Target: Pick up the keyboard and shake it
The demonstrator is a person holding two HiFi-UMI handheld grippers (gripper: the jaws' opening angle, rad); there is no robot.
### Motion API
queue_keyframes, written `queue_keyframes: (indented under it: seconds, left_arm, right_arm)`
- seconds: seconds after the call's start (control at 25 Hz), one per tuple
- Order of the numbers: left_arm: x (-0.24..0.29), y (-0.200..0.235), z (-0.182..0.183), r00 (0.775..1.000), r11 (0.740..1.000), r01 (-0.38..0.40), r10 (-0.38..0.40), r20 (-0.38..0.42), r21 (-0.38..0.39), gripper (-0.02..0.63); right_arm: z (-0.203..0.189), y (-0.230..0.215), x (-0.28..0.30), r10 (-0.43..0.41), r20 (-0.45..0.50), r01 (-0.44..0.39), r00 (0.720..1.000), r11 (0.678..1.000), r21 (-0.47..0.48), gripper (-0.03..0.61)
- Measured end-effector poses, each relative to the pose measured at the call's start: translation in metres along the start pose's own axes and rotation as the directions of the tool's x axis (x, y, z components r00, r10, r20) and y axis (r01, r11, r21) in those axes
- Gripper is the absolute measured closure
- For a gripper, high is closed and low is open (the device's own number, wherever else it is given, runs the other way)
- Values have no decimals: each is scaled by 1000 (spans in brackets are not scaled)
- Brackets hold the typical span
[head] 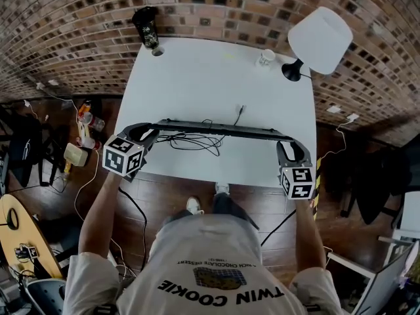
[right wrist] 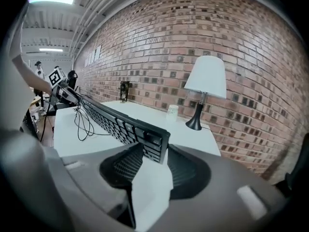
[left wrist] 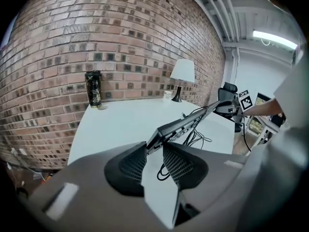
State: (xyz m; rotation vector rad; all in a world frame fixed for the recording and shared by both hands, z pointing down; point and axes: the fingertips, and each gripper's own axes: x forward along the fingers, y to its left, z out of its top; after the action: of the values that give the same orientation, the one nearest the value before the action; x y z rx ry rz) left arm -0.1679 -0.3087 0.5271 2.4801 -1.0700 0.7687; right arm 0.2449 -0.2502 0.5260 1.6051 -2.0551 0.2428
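A long black keyboard (head: 216,130) is lifted off the white table (head: 197,77) and turned on edge, spanning between my two grippers. My left gripper (head: 146,134) is shut on its left end; in the left gripper view the pads pinch the corner of the keyboard (left wrist: 186,123) at the left gripper (left wrist: 153,151). My right gripper (head: 293,153) is shut on the right end; the right gripper view has the keys of the keyboard (right wrist: 120,124) facing left, clamped in the right gripper (right wrist: 153,153). A black cable (head: 197,142) hangs down in loops onto the table.
A black tumbler (head: 147,28) stands at the table's far left corner. A small glass cup (head: 266,58) and a lamp with a white shade (head: 319,39) stand far right. A brick wall runs behind the table. Bottles and clutter (head: 84,133) lie on the floor at left.
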Motion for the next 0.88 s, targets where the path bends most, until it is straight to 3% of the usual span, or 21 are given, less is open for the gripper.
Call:
queue_keyframes:
  seconds: [0.24, 0.64, 0.88]
  left_arm:
    - [-5, -9, -24, 997, 998, 9, -4, -82, 65, 500]
    - [-5, -20, -51, 989, 997, 32, -21, -149, 73, 531]
    - [-2, -28, -76, 963, 993, 55, -25, -268, 106, 537]
  right_arm:
    - [-23, 14, -11, -7, -67, 3, 998, 999, -49, 419]
    - [-53, 28, -17, -33, -143, 21, 989, 996, -86, 420]
    - [-67, 32, -14, -59, -212, 36, 976, 993, -109, 420]
